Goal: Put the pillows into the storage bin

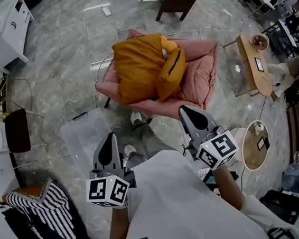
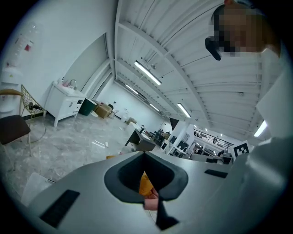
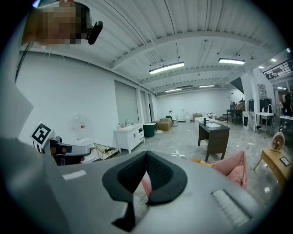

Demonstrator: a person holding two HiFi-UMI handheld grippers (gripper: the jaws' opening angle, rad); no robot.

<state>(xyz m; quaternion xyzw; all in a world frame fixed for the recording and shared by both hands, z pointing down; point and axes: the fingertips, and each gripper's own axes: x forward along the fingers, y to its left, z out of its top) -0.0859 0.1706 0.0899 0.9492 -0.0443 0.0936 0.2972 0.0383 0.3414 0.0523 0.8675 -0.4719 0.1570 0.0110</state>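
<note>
Mustard pillows (image 1: 143, 66) lie heaped on the pink chair (image 1: 205, 70), dead ahead of both grippers: right gripper (image 1: 189, 113) nearer, left gripper (image 1: 109, 140) farther back, both shut, empty.

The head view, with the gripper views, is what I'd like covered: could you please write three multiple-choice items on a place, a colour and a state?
1. Where do the mustard-yellow pillows lie?
A. in the clear plastic bin
B. on the pink padded chair
C. on the white cabinet

2. What colours is the striped fabric at lower left?
A. red and green
B. blue and yellow
C. black and white

3. How do the right gripper's jaws stand?
A. together, with nothing between them
B. clamped on a pillow
C. wide apart

Answers:
1 B, the pillows rest on the chair's pink seat.
2 C, its bands are dark and white.
3 A, the right gripper view shows the pads meeting with nothing held.
</note>
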